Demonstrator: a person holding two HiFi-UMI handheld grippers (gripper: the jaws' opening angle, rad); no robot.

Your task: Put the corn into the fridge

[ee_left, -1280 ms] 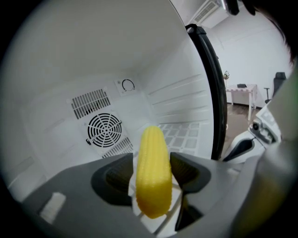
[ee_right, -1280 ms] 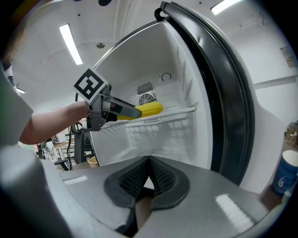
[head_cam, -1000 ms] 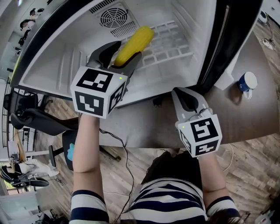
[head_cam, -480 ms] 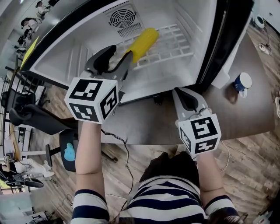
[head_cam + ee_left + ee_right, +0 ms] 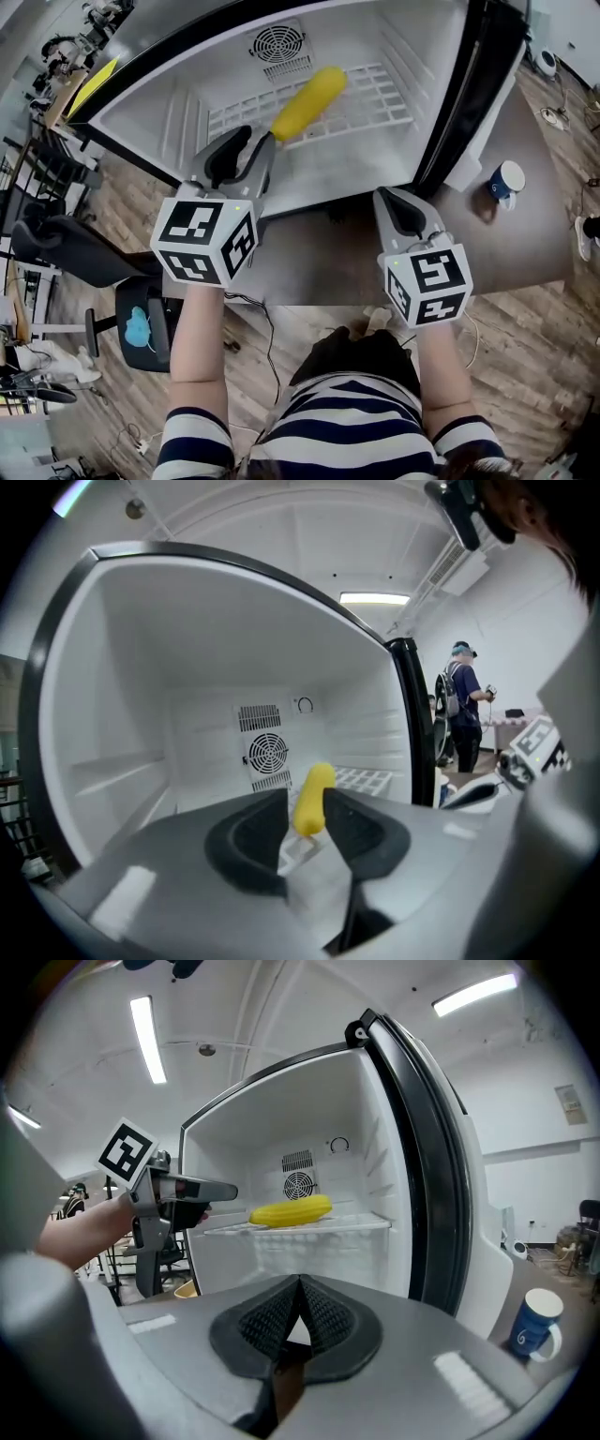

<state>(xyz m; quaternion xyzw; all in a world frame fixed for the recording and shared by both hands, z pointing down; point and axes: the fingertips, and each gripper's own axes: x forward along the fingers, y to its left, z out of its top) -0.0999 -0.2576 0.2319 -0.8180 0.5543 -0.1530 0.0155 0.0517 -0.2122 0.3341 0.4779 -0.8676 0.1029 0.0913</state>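
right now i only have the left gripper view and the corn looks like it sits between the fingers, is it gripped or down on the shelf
Observer: Down. The right gripper view shows the corn lying along the wire shelf, with the open left gripper just short of it and apparently not touching.
Operator: ok, is the right gripper holding anything
Observer: No, the right gripper has its fingers pressed together with nothing in them, and it is over the table.
Operator: anything near it i could bump
Observer: A blue mug stands on that table, off to the right gripper's right.
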